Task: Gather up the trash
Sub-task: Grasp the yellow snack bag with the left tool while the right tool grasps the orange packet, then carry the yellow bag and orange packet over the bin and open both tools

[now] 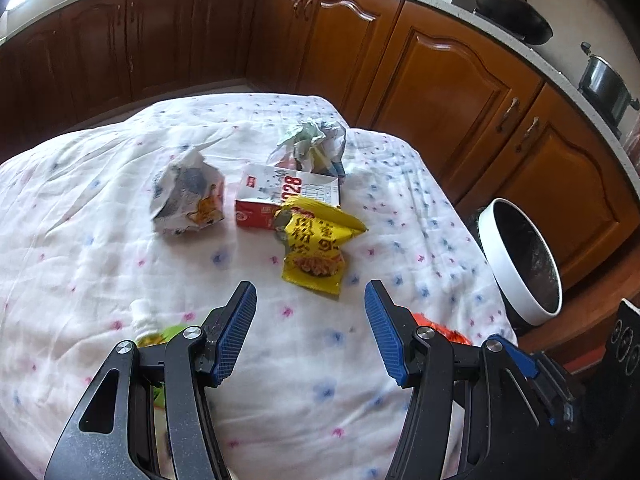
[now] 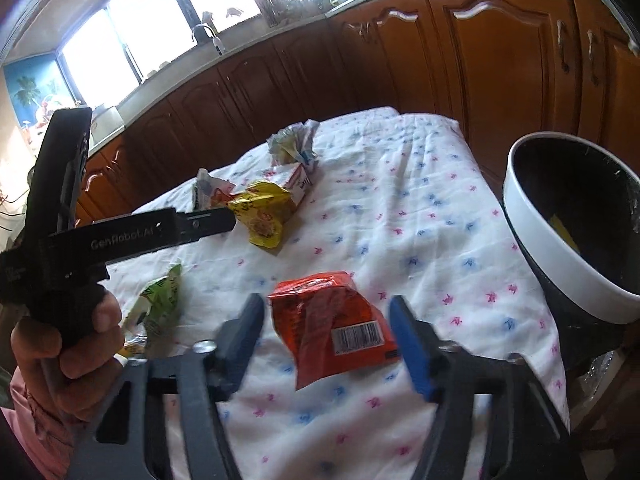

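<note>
Trash lies scattered over a surface [image 1: 100, 240] draped in a white cloth with small pink and blue flowers; in the left wrist view, going left to right, a green-and-white packet [image 1: 154, 332] sits partly hidden behind the left hand-held gripper [image 1: 310, 320], whose blue-padded jaws stand wide apart over bare cloth with nothing between them; farther back are a crumpled grey-printed wrapper [image 1: 186, 196], a red-and-white carton [image 1: 280, 196], a yellow snack bag [image 1: 316, 244] touching the carton's front, and a crumpled pale wrapper [image 1: 310, 144] just behind the carton; a white-rimmed bin [image 1: 520, 256] with a dark inside stands off the right edge. In the right wrist view, a hand [image 2: 70, 344] grips the other tool at far left; the right hand-held gripper [image 2: 326, 332] is open, its jaws either side of an orange packet [image 2: 332, 324] lying flat on the cloth, contact unclear; something yellow shows inside the bin.
</note>
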The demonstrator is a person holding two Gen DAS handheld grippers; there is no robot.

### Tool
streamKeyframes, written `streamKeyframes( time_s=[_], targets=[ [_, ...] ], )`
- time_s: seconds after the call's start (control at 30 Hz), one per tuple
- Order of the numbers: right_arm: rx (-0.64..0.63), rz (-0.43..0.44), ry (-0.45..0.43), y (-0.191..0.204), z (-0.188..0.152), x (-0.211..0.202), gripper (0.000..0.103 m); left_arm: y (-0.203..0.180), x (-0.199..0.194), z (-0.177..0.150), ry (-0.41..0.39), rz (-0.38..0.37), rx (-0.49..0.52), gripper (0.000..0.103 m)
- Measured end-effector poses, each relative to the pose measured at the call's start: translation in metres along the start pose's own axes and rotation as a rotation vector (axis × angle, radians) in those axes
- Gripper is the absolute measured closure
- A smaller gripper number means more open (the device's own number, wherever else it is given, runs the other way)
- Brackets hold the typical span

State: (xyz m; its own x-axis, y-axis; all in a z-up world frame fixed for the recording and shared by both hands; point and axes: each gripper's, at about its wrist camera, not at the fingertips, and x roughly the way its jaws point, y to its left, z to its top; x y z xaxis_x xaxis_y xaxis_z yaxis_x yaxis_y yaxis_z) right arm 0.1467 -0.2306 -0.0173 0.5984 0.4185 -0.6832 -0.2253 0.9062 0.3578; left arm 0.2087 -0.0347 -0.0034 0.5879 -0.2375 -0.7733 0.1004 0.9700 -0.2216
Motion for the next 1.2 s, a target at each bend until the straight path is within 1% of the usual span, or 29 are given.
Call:
streamKeyframes(
  time_s=[0.03, 0.07, 0.1, 0.13, 0.2, 0.37, 0.4, 0.43, 0.5, 0.6, 0.7, 0.93, 1.2],
  targets=[
    [0.003, 0.008, 0.002, -0.002, 0.000, 0.001, 0.057, -0.002, 0.004, 0.002, 0.005, 0.005, 0.001, 0.046],
    [0.004, 0.008, 0.003, -0.003, 0.000, 0.001, 0.073, -0.003, 0.009, 0.004, 0.007, 0.013, 0.004, 0.046],
    [0.004, -0.005, 0.004, -0.004, 0.000, 0.001, 0.082, -0.005, 0.012, 0.005, 0.008, 0.020, 0.004, 0.046],
    [0.007, -0.011, 0.002, -0.006, 0.000, 0.000, 0.088, -0.006, 0.016, 0.007, 0.012, 0.027, 0.003, 0.046],
    [0.022, 0.002, -0.007, -0.010, 0.000, -0.003, 0.090, -0.006, 0.024, 0.009, 0.019, 0.031, 0.002, 0.046],
    [0.057, 0.028, -0.035, -0.020, 0.000, -0.017, 0.091, -0.009, 0.037, 0.016, 0.014, 0.051, 0.000, 0.047],
    [0.061, 0.030, -0.038, -0.022, 0.000, -0.019, 0.091, -0.009, 0.037, 0.017, 0.010, 0.052, 0.001, 0.055],
    [0.066, 0.030, -0.045, -0.023, 0.000, -0.022, 0.091, -0.010, 0.039, 0.018, 0.011, 0.051, 0.006, 0.068],
    [0.076, 0.033, -0.054, -0.026, -0.001, -0.027, 0.091, -0.011, 0.041, 0.019, 0.014, 0.042, 0.012, 0.071],
    [0.092, 0.034, -0.070, -0.031, -0.001, -0.036, 0.091, -0.016, 0.037, 0.017, -0.012, 0.050, 0.046, 0.075],
    [0.106, 0.030, -0.091, -0.038, -0.002, -0.046, 0.091, -0.020, 0.026, 0.013, -0.030, 0.031, 0.065, 0.076],
    [0.139, -0.002, -0.151, -0.061, 0.001, -0.074, 0.091, -0.036, -0.007, 0.002, -0.055, -0.050, 0.084, 0.076],
    [0.180, -0.059, -0.202, -0.094, 0.005, -0.100, 0.091, -0.080, -0.023, -0.005, -0.046, -0.151, 0.154, 0.076]
  ],
)
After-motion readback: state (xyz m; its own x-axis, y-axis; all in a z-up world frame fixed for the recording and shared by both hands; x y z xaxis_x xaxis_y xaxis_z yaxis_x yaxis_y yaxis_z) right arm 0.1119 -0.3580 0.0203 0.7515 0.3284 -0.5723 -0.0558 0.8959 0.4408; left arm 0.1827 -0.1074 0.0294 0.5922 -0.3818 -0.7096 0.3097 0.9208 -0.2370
